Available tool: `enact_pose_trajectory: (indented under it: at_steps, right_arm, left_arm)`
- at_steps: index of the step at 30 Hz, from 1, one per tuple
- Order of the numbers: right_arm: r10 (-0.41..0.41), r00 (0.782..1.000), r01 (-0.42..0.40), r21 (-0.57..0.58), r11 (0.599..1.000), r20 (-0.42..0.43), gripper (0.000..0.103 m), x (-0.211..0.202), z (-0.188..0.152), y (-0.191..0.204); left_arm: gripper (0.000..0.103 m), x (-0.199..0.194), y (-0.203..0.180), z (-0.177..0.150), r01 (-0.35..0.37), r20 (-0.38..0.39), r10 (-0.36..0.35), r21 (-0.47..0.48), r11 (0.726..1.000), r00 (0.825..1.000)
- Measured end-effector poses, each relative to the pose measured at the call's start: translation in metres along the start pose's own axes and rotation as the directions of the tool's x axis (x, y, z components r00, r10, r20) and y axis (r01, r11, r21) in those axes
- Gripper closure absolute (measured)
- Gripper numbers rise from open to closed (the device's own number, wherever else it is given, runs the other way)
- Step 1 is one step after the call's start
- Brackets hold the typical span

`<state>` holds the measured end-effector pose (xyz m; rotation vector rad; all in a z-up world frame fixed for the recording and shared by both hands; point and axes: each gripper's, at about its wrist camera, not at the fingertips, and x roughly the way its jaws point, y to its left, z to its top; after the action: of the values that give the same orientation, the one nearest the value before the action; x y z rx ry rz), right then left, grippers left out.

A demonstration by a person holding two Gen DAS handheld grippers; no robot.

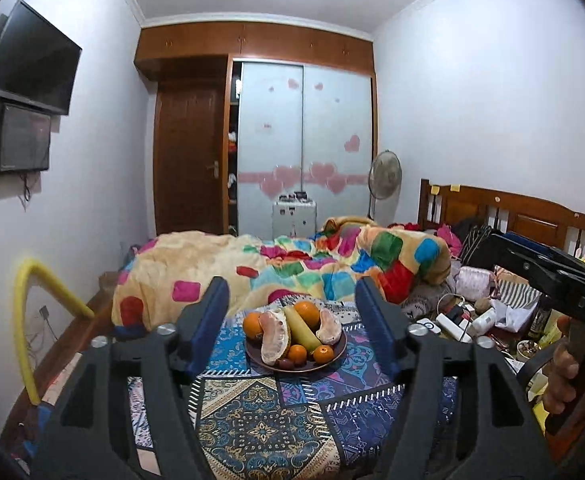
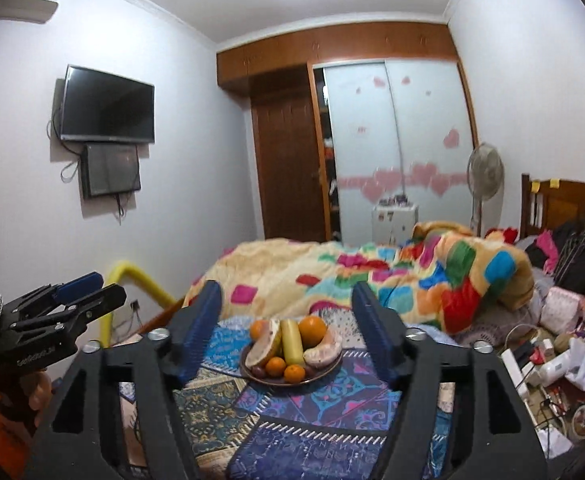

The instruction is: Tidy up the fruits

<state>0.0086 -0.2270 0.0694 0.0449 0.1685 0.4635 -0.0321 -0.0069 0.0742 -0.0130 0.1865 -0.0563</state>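
A brown plate (image 1: 338, 354) of fruit sits on a patterned blue cloth (image 1: 260, 420) spread over the near end of a bed. Seen from the left wrist, the left gripper (image 1: 292, 300) has its jaws spread wide and holds nothing; the plate lies ahead of it, framed between the two blue pads (image 1: 208, 312) and apart from both. On the plate are a large orange (image 1: 307, 314) at the back, another orange (image 1: 253, 325) at the left, a yellow-green banana (image 1: 302, 330) lying down the middle, two peeled pomelo pieces (image 1: 274, 336) either side of it, two small tangerines (image 1: 323, 354) at the front, and some dark small fruit too small to tell.

From the right wrist, the right gripper (image 2: 286, 306) is likewise wide open and empty, with the same plate (image 2: 248, 372) ahead and between its fingers, untouched. The left gripper (image 2: 80, 292) shows at the left edge of this view, well apart from the plate.

Behind the plate lies a bright patchwork blanket (image 1: 292, 264), and clutter (image 1: 464, 316) covers the bed to the right.
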Motion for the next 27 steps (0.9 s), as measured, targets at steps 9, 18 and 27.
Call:
enact_pose_trajectory:
  at_steps: [9,18,27]
  right_arm:
    - [-0.063,0.997,0.063,0.002,0.998,0.055,0.0,-0.022,-0.004,0.011]
    - [-0.077,0.995,0.079,-0.033,0.996,0.06,0.0,-0.032,-0.011,0.026]
    - [-0.078,0.995,0.081,-0.044,0.996,0.058,0.0,-0.035,-0.015,0.028]
  left_arm:
    - [0.01,-0.037,-0.002,-0.003,-0.022,0.058,0.021,0.022,1.0,0.998]
    - [0.004,-0.05,-0.001,-0.01,-0.03,0.073,0.03,0.008,1.0,0.997]
    - [0.002,-0.051,-0.002,-0.012,-0.032,0.072,0.031,0.01,0.999,0.997]
